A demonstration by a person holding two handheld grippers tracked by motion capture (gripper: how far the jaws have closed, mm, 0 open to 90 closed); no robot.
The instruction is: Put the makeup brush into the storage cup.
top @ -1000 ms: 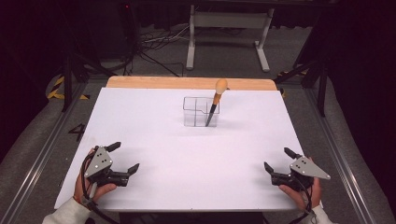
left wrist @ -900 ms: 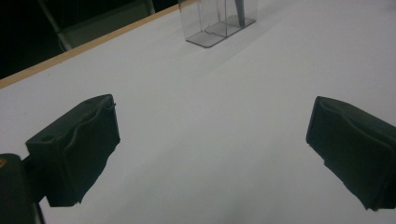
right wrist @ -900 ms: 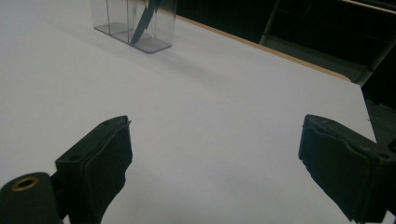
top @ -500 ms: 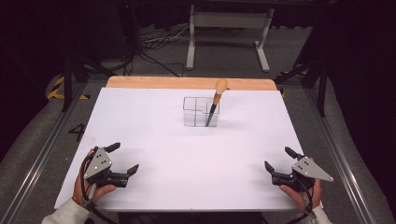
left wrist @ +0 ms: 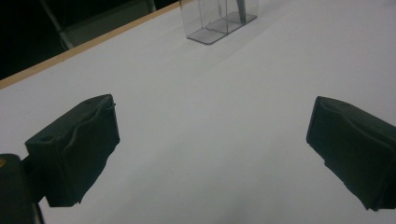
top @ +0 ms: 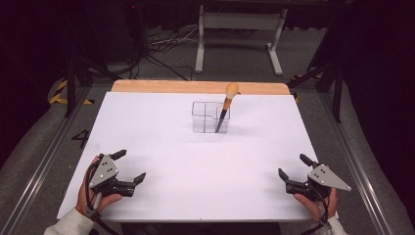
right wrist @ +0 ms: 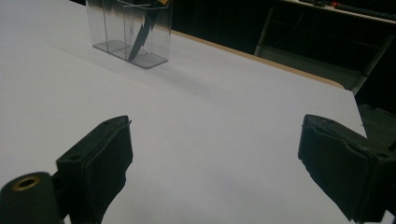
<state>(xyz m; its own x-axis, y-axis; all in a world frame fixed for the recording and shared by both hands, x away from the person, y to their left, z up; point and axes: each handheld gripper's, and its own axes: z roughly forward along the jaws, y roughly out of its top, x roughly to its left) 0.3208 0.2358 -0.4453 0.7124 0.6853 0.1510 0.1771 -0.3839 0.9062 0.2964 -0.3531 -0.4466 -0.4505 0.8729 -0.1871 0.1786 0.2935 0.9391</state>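
A clear plastic box (top: 210, 117) with inner dividers stands upright on the white table (top: 161, 142), toward the far middle. A tool with a black blade and an orange handle (top: 225, 105) leans in its right compartment, handle up. The same box shows as the clear box (left wrist: 219, 21) in the left gripper view and the clear box (right wrist: 128, 32) in the right gripper view. My left gripper (top: 129, 166) rests near the front left edge, open and empty. My right gripper (top: 294, 166) sits near the front right edge, open and empty. Both are far from the box.
A wooden strip (top: 195, 87) runs along the table's far edge. Beyond it stand a white metal frame (top: 240, 29) and cables on a dark floor. Metal rails (top: 39, 166) flank the table on both sides.
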